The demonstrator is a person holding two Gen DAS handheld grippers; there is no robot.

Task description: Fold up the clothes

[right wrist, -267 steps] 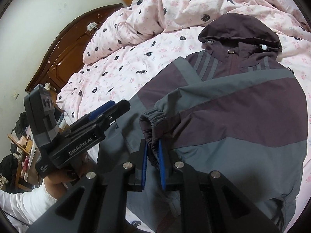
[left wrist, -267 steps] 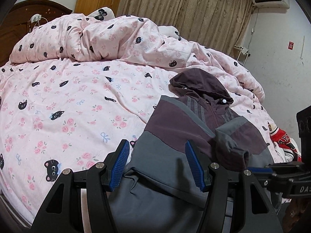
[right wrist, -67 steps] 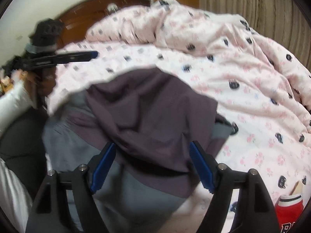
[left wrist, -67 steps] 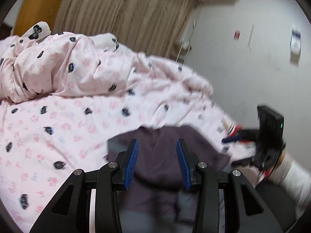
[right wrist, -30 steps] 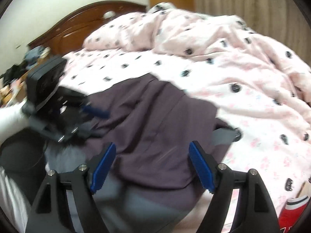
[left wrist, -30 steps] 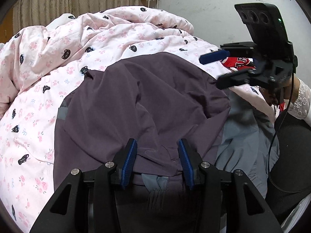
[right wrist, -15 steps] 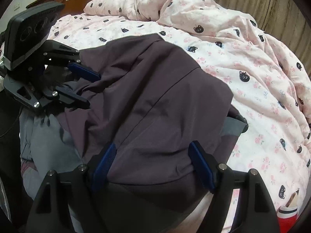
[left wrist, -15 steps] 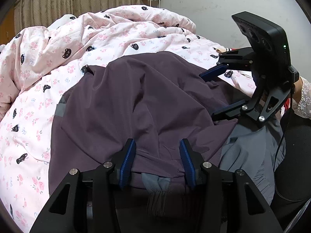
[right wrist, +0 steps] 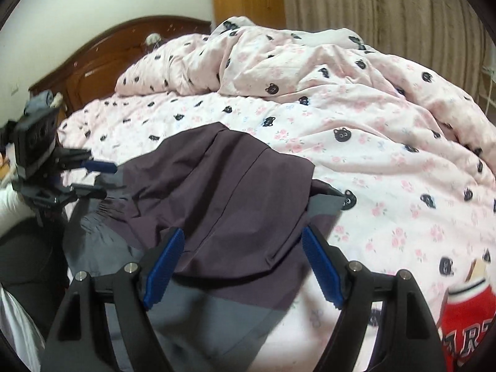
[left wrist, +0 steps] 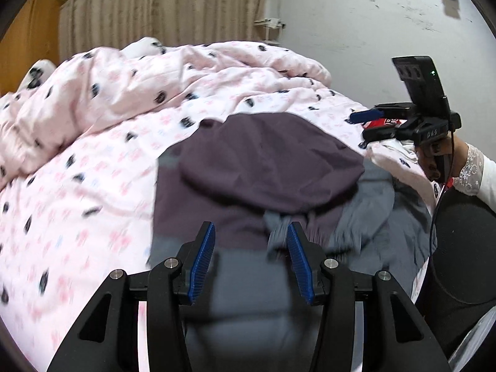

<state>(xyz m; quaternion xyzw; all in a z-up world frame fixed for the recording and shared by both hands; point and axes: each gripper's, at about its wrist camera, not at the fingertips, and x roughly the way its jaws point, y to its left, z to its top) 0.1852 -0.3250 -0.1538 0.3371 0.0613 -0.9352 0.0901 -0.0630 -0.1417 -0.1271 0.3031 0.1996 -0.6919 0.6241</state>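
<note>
**Operator:** My left gripper point(left wrist: 249, 259) is spread apart, holding nothing, and my right gripper point(right wrist: 243, 268) gapes wide above the jacket point(right wrist: 223, 195), which lies folded on the pink duvet point(right wrist: 356, 124).

**Spotter:** What's next?

**Operator:** I think I grip the near grey hem at both corners, level, and fold away evenly.

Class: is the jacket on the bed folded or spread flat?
Folded: the jacket's purple half lies doubled over its grey half, on the bed.

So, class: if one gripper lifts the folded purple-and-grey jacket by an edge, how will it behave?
The purple-and-grey jacket is probably floppy: it drapes in soft wrinkles. Its smooth fabric may slip, and the folded layers would likely fall open.
</note>
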